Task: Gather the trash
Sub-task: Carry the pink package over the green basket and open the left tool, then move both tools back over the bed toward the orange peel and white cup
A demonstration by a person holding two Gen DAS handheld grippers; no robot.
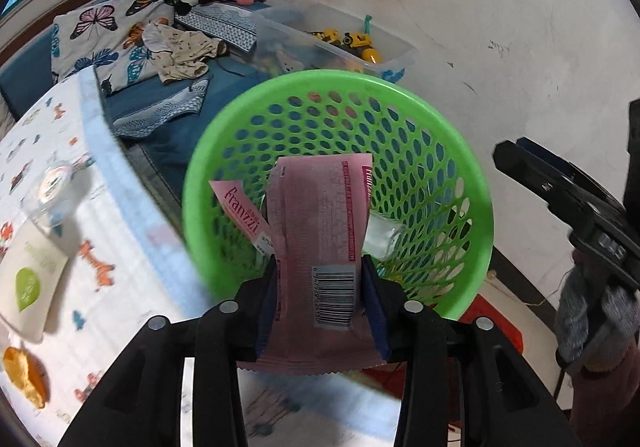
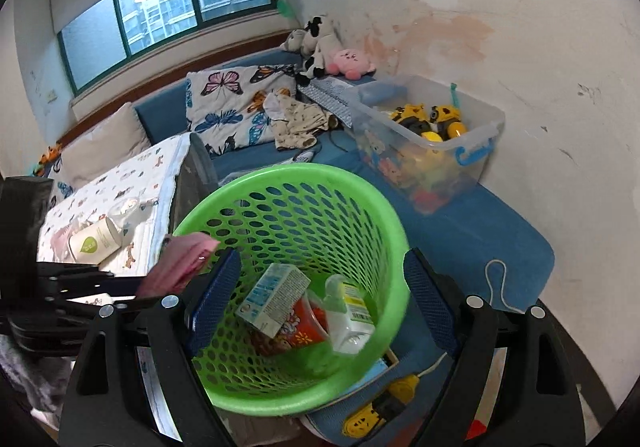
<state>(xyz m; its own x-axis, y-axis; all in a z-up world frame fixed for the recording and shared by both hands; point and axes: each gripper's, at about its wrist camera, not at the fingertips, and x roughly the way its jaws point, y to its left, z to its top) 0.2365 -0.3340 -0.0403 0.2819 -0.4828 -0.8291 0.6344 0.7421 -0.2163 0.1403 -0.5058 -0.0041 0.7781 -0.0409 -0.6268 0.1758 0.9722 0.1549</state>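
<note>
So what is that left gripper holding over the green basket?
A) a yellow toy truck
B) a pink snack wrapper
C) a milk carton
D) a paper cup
B: the left gripper has a pink snack wrapper with a barcode between its pads, above the green basket.

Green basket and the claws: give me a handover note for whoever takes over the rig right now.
Left claw: pink wrapper between its pads, above the green basket.
Right claw: open, empty, at the basket.
Done: carton, bottle and red packet in the basket.
Left: drop the wrapper; paper cup, clear cup and orange scrap remain on the printed cloth.
</note>
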